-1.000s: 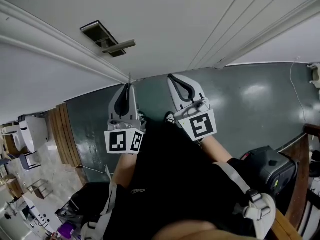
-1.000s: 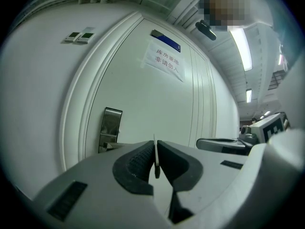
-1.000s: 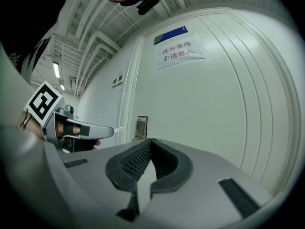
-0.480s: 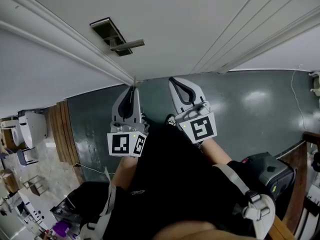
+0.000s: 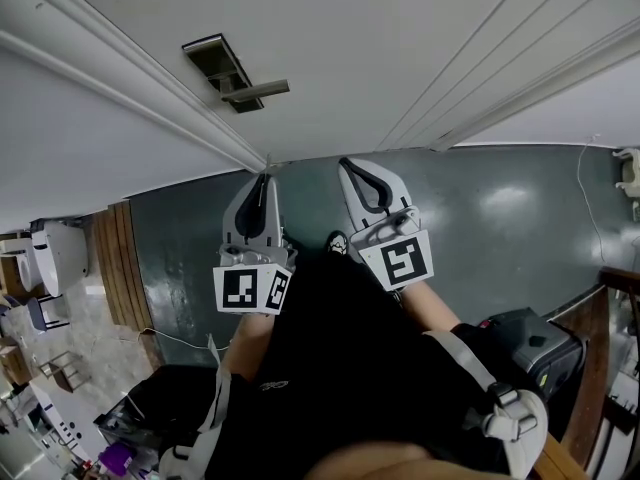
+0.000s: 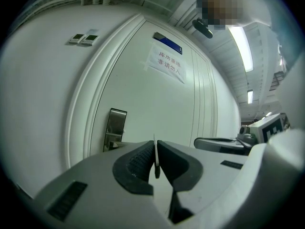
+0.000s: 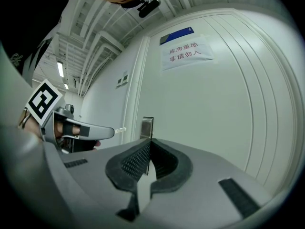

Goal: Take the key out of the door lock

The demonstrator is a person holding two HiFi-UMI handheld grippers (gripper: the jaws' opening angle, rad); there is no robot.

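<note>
Key [image 6: 156, 165]: thin flat silver blade, edge-on, clamped between left gripper [image 6: 155, 144] ribbed black pads. Right gripper [image 7: 150, 141] jaws together, empty. Lock plate [image 6: 115, 128]: dark rectangular metal, near left edge of smooth white door [image 6: 152, 104].

White wall [image 5: 60, 138], dk green floor [image 5: 500, 218], strip lights [image 6: 239, 39] overhead; poss. desks [image 5: 55, 258] left.

The key [image 6: 155, 159] sits between the left gripper's [image 6: 155, 146] jaws; the lock plate [image 6: 115, 128] lies ahead, left of them, the right gripper [image 5: 346, 163] beside them on the right.
</note>
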